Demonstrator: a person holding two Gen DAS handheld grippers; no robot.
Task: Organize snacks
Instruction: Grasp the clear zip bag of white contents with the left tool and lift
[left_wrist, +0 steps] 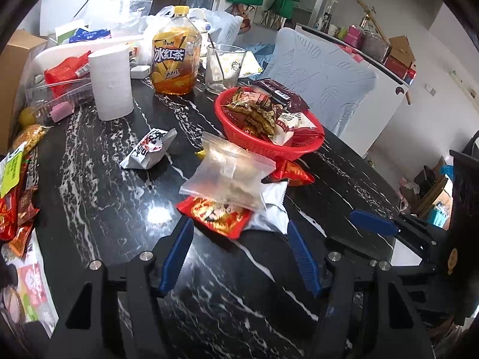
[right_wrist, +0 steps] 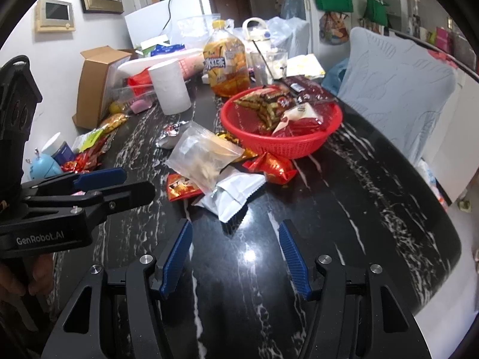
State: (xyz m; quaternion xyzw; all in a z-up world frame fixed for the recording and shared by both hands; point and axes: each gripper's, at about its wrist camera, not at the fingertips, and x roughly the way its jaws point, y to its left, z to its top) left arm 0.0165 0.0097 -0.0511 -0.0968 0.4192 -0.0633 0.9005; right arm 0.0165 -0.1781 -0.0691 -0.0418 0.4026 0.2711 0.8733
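Observation:
A red basket [left_wrist: 248, 140] [right_wrist: 287, 146] holding several snack packets stands on the black marble table [left_wrist: 98, 191] [right_wrist: 344, 197]. In front of it lies a pile: a clear zip bag [left_wrist: 227, 173] [right_wrist: 200, 155], a red packet [left_wrist: 218, 215] [right_wrist: 179, 187], a white packet [left_wrist: 272, 209] [right_wrist: 230, 193] and an orange-red packet [left_wrist: 292, 173] [right_wrist: 272, 167]. A silver packet [left_wrist: 148, 149] [right_wrist: 170, 133] lies apart. My left gripper [left_wrist: 241, 230] is open and empty just short of the pile. My right gripper [right_wrist: 235, 229] is open and empty, near the white packet.
A paper roll [left_wrist: 110, 80] [right_wrist: 170, 86], an iced tea bottle [left_wrist: 175, 53] [right_wrist: 226, 59] and a glass [left_wrist: 223, 68] stand at the back. More snack packets [left_wrist: 18, 197] [right_wrist: 86, 155] lie along the left edge. A blue chair [left_wrist: 317, 80] [right_wrist: 398, 89] stands beside the table.

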